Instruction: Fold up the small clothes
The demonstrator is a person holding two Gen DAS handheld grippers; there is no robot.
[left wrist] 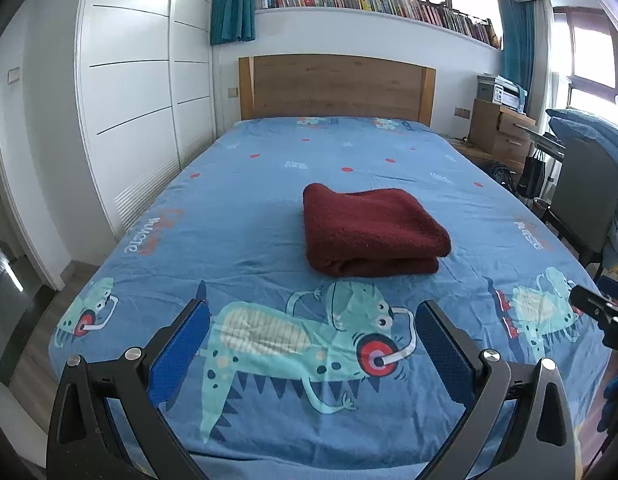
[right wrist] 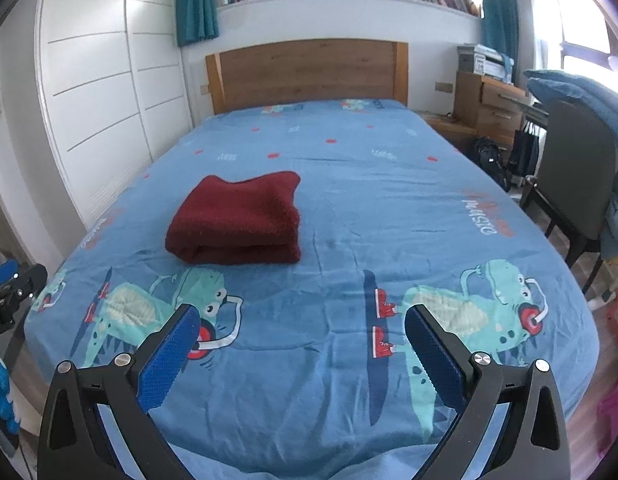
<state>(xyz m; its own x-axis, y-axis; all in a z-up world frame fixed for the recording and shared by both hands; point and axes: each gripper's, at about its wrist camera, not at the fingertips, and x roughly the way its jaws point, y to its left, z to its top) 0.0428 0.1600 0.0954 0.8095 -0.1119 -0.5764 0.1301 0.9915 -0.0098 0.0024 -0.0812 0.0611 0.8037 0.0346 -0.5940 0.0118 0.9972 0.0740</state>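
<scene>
Red garment (left wrist: 373, 232) folded, lying on bed (left wrist: 237, 224). Left tongs (left wrist: 312, 312) and right tongs (right wrist: 302, 318) spread, empty, well apart from it. Folding likely finished; nothing left but withdrawing.

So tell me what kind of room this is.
A bedroom in a home, most likely. A bed with a wooden headboard fills the view, a white built-in wardrobe lines the wall beside it, and a folded dark red garment lies on the cartoon-print sheet.

Fuzzy maroon cloth (left wrist: 373, 232), smooth printed cotton-looking sheet (left wrist: 249, 208), matt wooden headboard (left wrist: 337, 86)
</scene>
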